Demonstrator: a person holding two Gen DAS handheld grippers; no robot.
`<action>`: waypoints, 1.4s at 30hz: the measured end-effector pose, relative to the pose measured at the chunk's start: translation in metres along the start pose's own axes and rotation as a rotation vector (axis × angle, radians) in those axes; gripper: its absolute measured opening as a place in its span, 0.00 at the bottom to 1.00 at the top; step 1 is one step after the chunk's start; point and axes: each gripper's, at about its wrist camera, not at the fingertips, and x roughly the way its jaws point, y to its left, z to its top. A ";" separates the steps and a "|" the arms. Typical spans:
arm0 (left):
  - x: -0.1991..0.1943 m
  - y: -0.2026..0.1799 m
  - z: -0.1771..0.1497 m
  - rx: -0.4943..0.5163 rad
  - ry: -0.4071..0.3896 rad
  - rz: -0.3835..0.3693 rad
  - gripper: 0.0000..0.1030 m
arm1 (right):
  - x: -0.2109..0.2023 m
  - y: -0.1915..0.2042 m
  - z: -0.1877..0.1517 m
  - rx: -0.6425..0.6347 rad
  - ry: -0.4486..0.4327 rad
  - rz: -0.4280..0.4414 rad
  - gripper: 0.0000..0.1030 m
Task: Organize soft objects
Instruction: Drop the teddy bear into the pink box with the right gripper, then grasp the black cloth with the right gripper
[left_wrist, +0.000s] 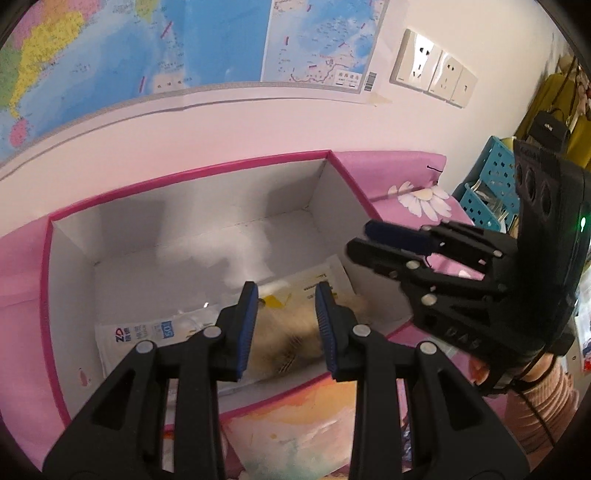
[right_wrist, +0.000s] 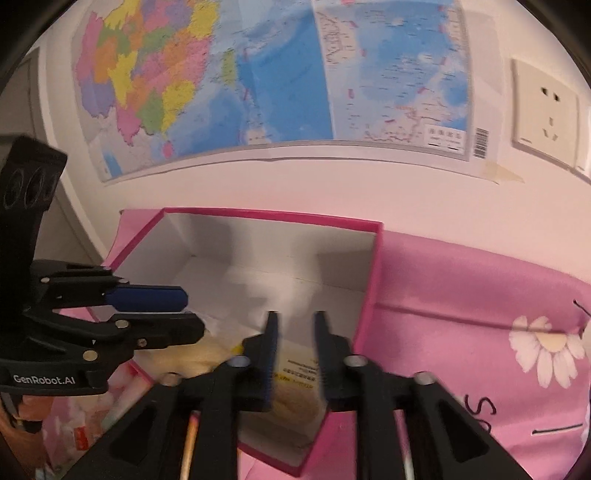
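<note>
Fingers on your left gripper are spread and empty above the pink box; your right gripper is released too. Furry soft item and what seem to be flat packets, though blurred, lie inside. Pull both grippers straight up, clear of the far wall map.

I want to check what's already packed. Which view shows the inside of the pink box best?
The left wrist view: the pink box shows its whole floor with packets and something furry. The right wrist view is blurred and partly blocked.
</note>
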 end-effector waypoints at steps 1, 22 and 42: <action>-0.003 0.000 -0.001 0.008 -0.011 0.002 0.32 | -0.004 -0.001 -0.001 0.006 -0.010 -0.005 0.25; -0.083 -0.029 -0.114 0.138 -0.049 -0.198 0.37 | -0.127 0.047 -0.112 -0.079 0.085 0.331 0.46; -0.074 -0.045 -0.185 0.087 0.072 -0.313 0.38 | -0.103 0.082 -0.197 -0.093 0.329 0.330 0.56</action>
